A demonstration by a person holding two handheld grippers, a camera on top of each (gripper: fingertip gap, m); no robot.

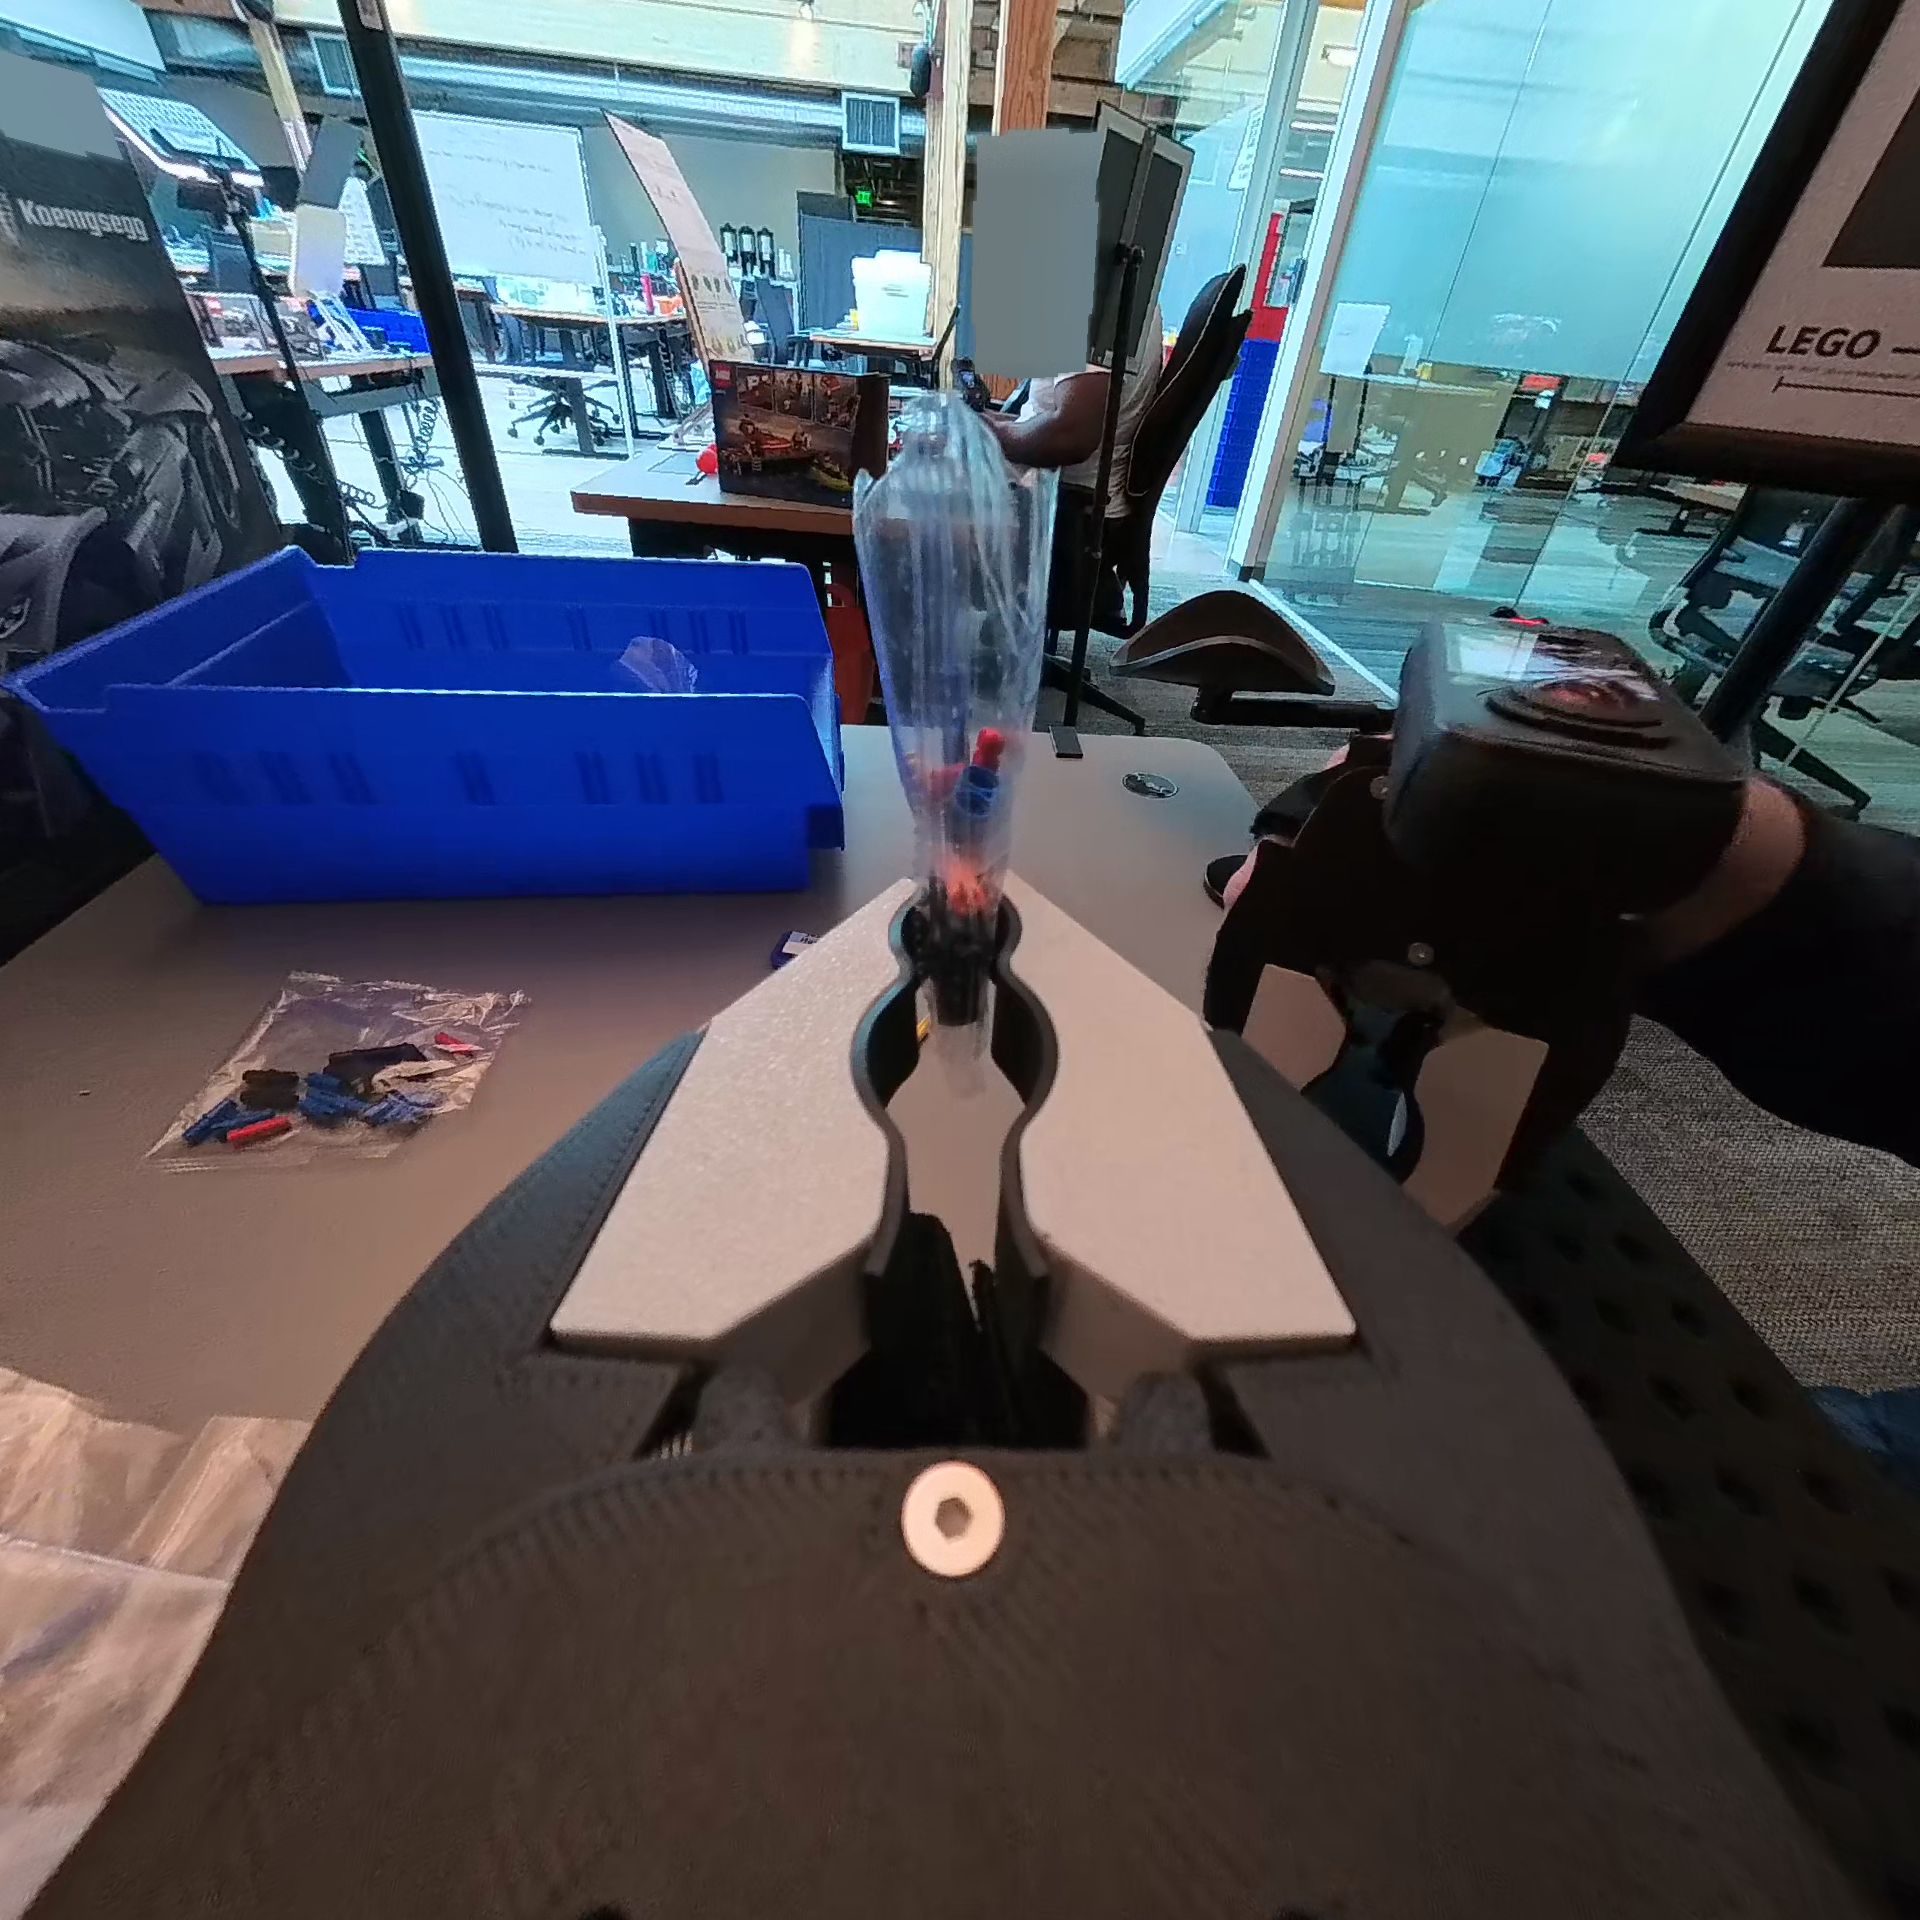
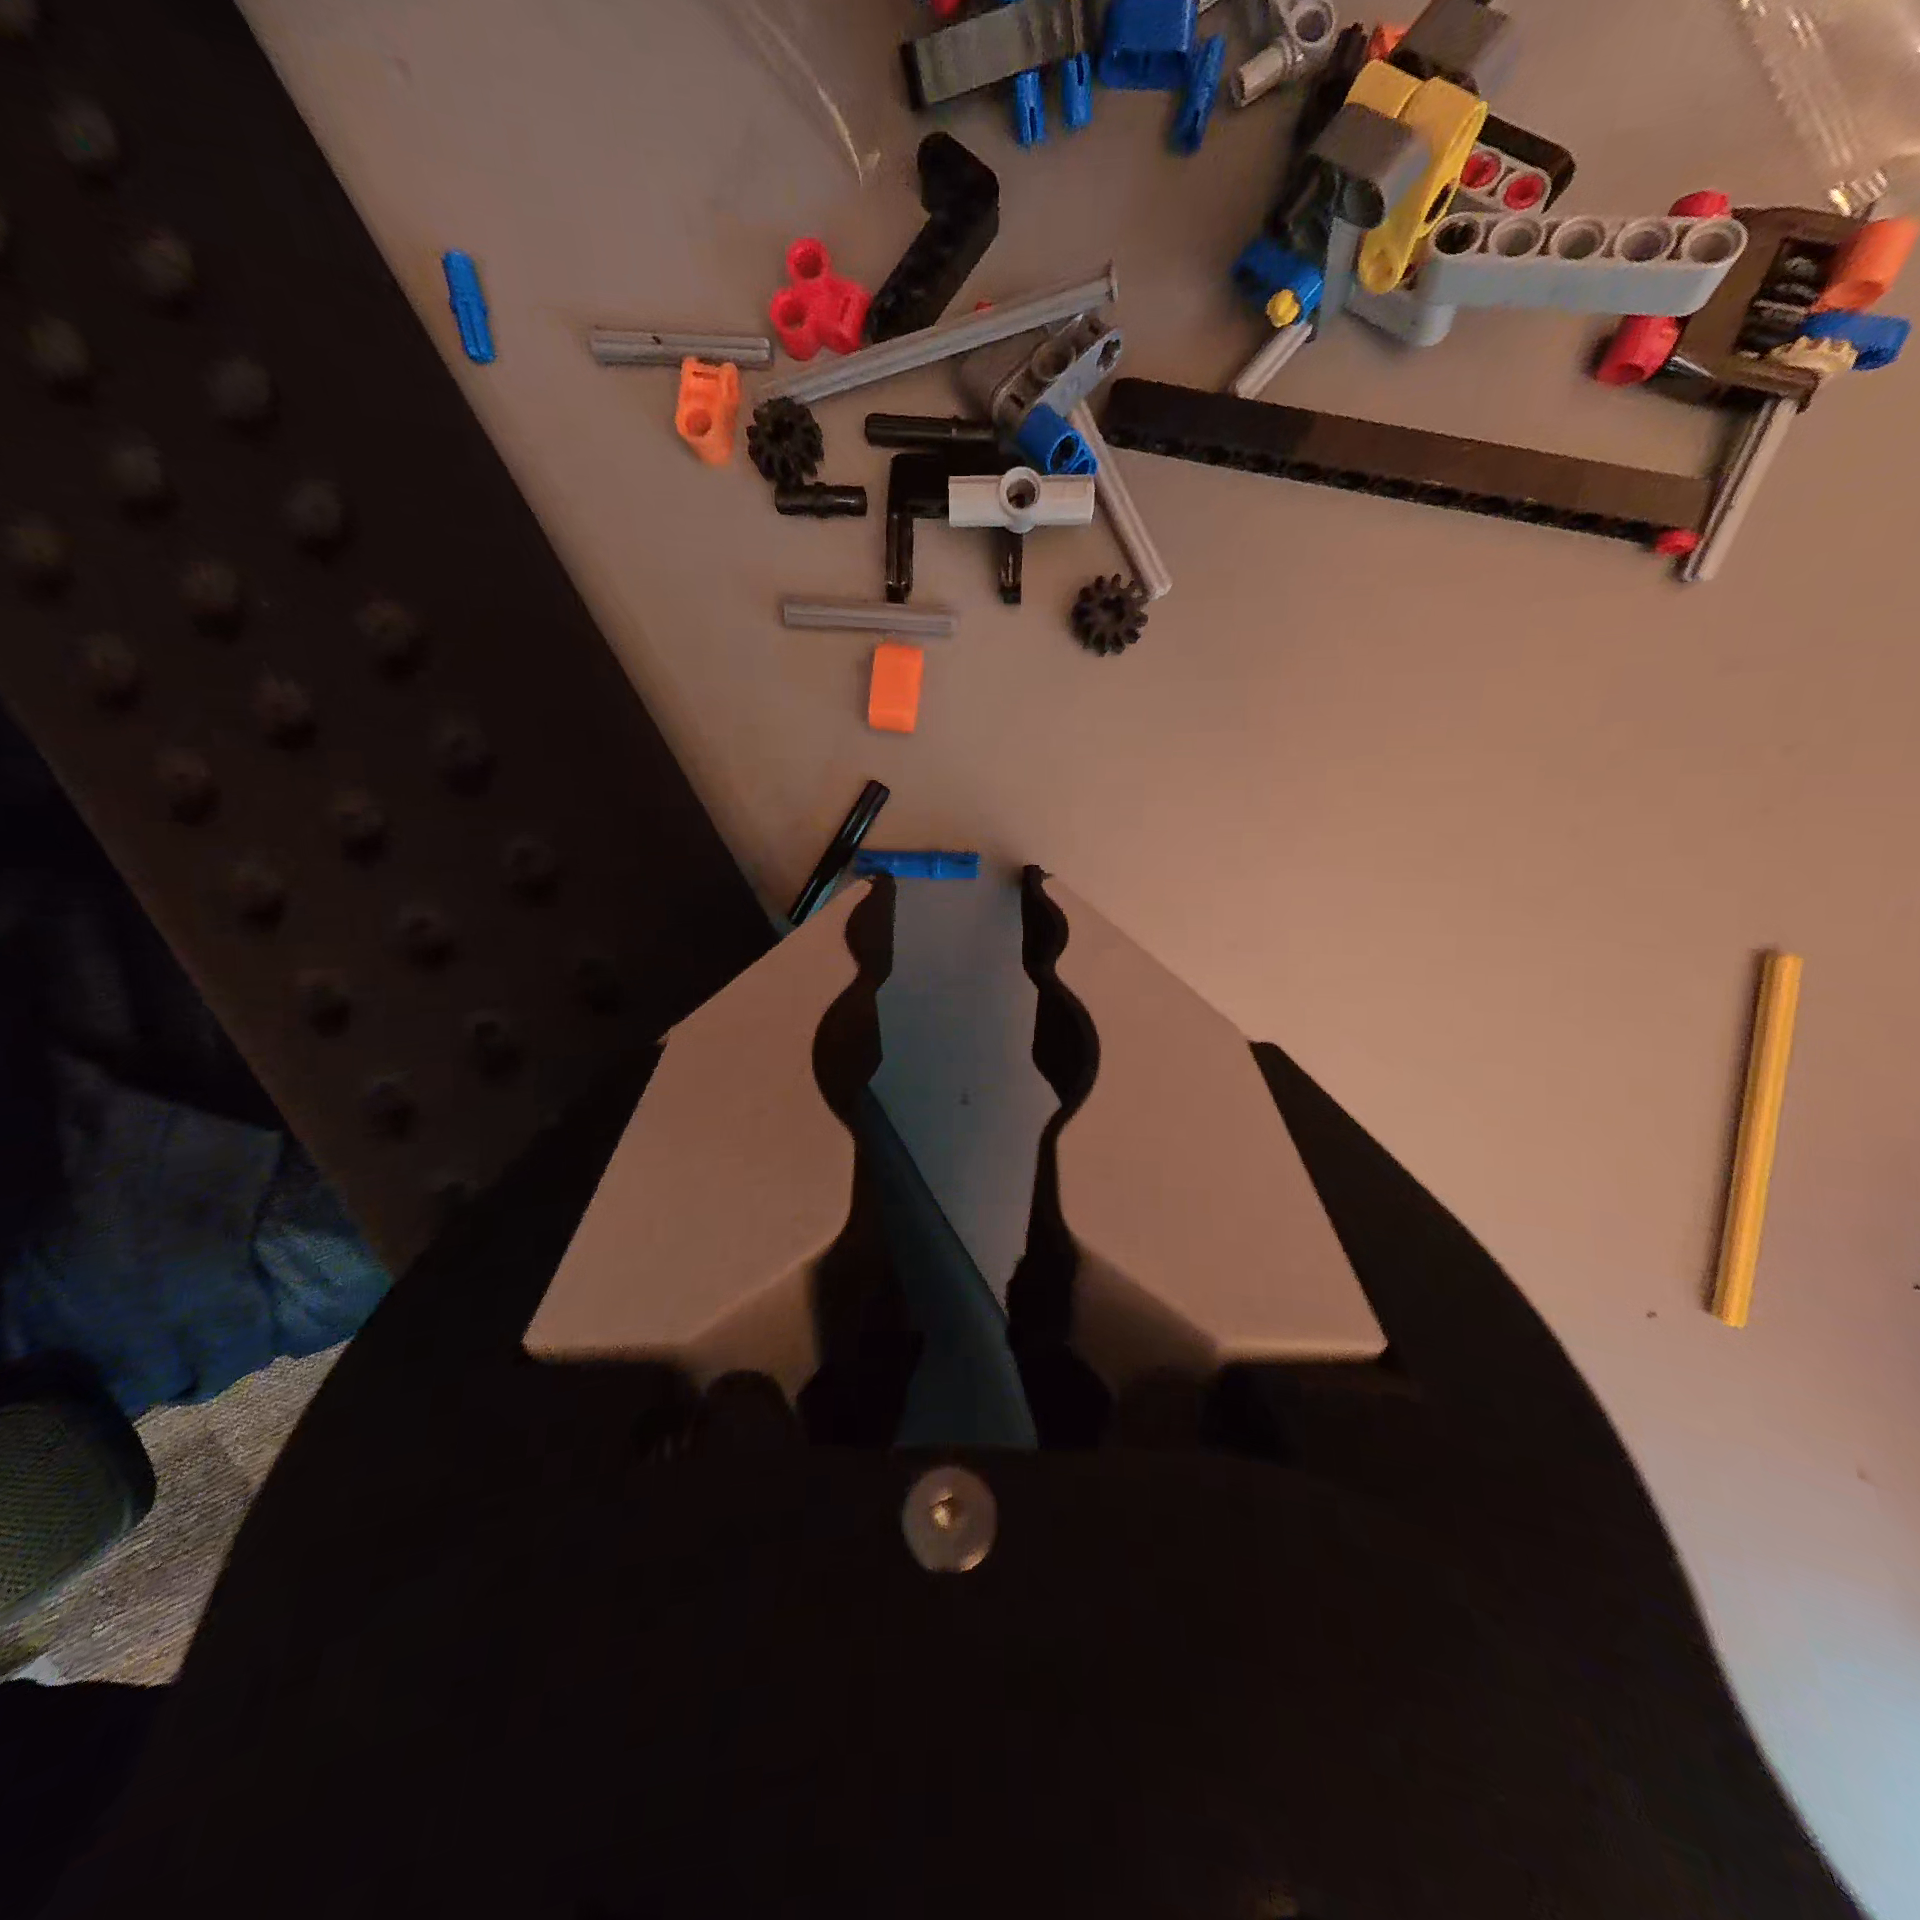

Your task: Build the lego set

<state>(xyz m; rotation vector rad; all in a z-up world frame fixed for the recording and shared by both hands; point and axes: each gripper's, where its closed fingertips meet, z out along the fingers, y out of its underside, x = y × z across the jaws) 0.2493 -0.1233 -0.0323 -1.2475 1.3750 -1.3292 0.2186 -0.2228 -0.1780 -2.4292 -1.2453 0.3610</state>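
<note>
Your left tongs (image 1: 954,940) pinch the neck of a clear bag of pieces (image 1: 951,665), which stands upright above the tips. Your right tongs (image 2: 958,883) hang over the tabletop (image 2: 1403,831) with the jaws apart and nothing between them; a blue pin (image 2: 916,864) lies just past the tips, beside a thin black axle (image 2: 840,852). Farther out sit loose pieces (image 2: 935,436) and a partly built assembly (image 2: 1538,312); a yellow axle (image 2: 1756,1138) lies well apart on the right. In the left wrist view, a flat sealed bag (image 1: 338,1070) rests on the tabletop near a blue bin (image 1: 436,727), with an open office behind glass walls.
</note>
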